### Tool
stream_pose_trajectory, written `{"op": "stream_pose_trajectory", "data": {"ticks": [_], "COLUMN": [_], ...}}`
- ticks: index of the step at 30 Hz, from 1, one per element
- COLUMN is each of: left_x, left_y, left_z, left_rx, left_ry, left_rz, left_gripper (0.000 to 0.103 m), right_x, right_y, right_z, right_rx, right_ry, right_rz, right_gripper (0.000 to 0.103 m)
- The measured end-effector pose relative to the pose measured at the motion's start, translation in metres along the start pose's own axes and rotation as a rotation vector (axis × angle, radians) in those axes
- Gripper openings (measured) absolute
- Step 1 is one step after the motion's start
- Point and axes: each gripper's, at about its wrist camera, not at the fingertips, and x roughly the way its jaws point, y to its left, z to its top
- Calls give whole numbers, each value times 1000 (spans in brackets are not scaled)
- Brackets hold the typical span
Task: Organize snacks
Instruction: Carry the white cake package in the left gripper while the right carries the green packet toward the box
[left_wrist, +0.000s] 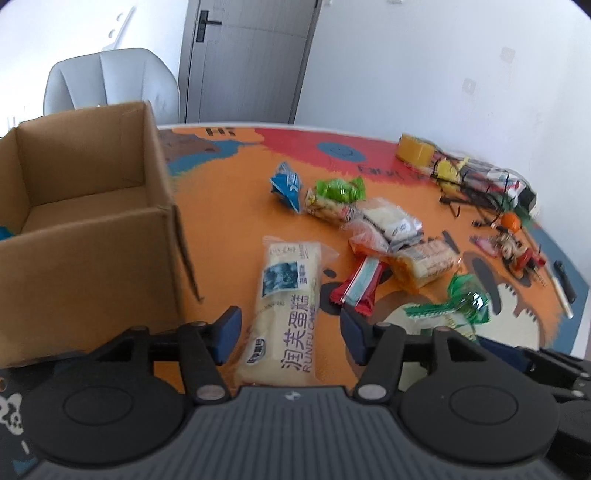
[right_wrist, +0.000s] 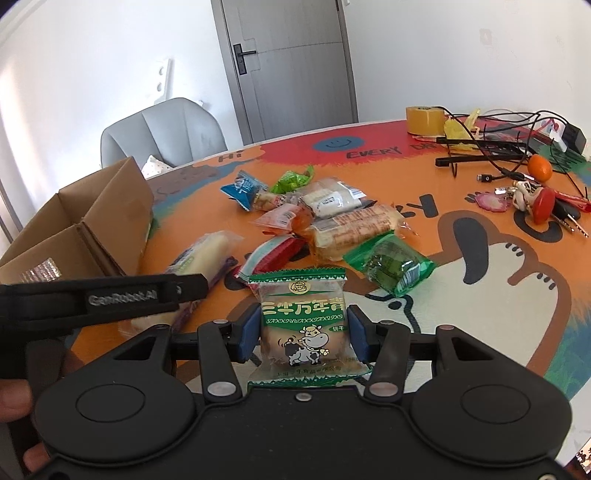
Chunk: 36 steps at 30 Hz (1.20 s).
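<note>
Two tongs: the right tongs clamp a green-trimmed cow biscuit packet; the left tongs gape wide around a long cream cake packet on the table.

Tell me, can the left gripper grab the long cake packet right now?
Probably yes. The left gripper is open, its fingers either side of the cake packet lying flat on the table. Nothing covers the packet; the cardboard box stands off to the side.
</note>
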Motion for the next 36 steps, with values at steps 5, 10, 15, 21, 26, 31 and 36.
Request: {"op": "stream_pose_trajectory", "data": {"ticks": [5,10,15,21,26,31,36], "left_x": [11,9,-4,-28,-49,-67,-81], "left_y": [-4,-2,-1,1,9,17,28], "left_z": [-3,0,2,13,23,35,46], "left_rx": [44,79,77,82,71,61,39], "left_ry": [1,3,-22,-76,-119,-159,-191], "left_rz": [34,-6,-15,-25,-24,-18,-2], "left_gripper": [46,28,28,28,28,28,28], "right_x": [5,6,1,-8,-14,-19,-22], "right_y": [-4,-1,3,11,18,29,43], "right_z": [-3,-3,2,14,24,36,48], "right_rx": [9,8,9,1,-2,-14,-35], "right_ry": [14,11,-11,-49,-82,-109,-136], "right_rz": [1,14,26,44,66,86,109], "right_gripper": [50,50,50,50,50,50,50]}}
